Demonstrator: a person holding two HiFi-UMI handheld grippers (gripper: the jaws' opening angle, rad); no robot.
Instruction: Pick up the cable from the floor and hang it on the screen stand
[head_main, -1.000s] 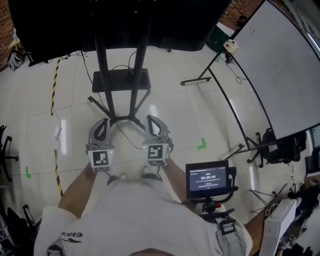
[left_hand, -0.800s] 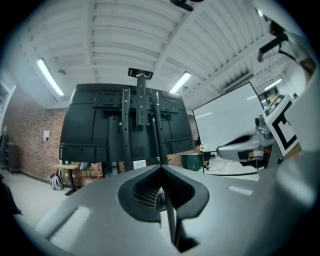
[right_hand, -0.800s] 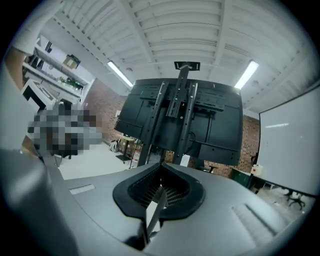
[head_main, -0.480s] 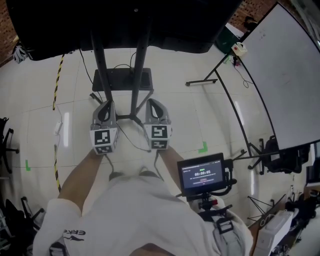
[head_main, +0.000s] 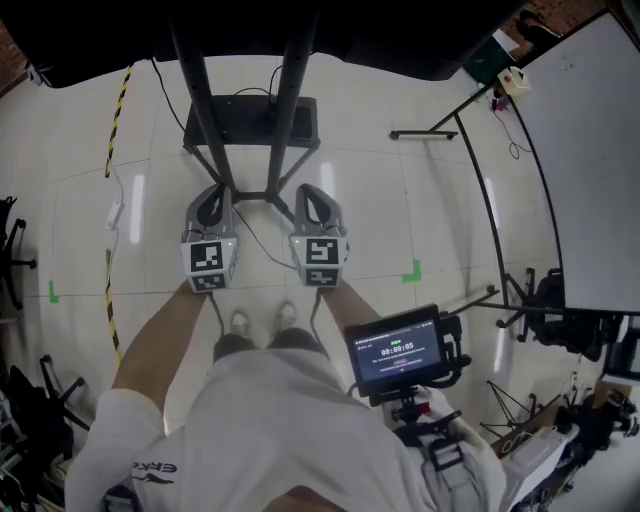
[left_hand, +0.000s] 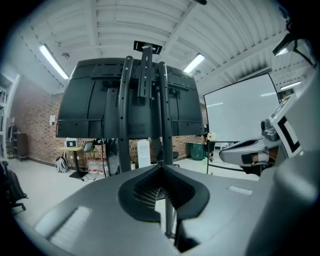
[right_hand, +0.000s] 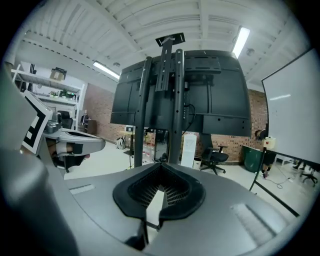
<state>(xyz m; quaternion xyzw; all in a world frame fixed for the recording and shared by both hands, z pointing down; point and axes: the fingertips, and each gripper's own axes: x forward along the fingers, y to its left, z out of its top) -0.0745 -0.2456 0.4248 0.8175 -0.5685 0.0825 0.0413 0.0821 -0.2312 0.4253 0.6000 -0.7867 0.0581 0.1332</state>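
Yellow-black striped line (head_main: 112, 140): on the floor at far left, running top to bottom of the head view; tape or cord, cannot tell.
power strip (head_main: 114, 213): white, on the floor just beside the striped line.
left claw (head_main: 212, 195): held level-ish above the floor (head_main: 150, 250), aimed at the stand's left upright. In its own view the two jaws are pressed together at the tips, with nothing between them.
screen stand (head_main: 205, 100): two black uprights rise from a foot on the floor, with a black shelf low between them. The gripper views show the back of the dark screen (left_hand: 100, 100) mounted high on the uprights.
cable (head_main: 258, 243): thin and dark, lying on the floor in the gap between the two claws. It runs from the stand's foot towards the person's shoes (head_main: 240, 322). Neither claw holds it.
right claw (head_main: 312, 197): level with the left claw and just beside it, aimed at the right upright. Its jaws are pressed together and empty.
small monitor (head_main: 397, 350): on a rig at the person's chest, screen lit.
green tape mark (head_main: 410, 272): corner-shaped, on the floor right of the right claw.
whiteboard (head_main: 590, 150): on a wheeled frame at far right, well apart from the stand.
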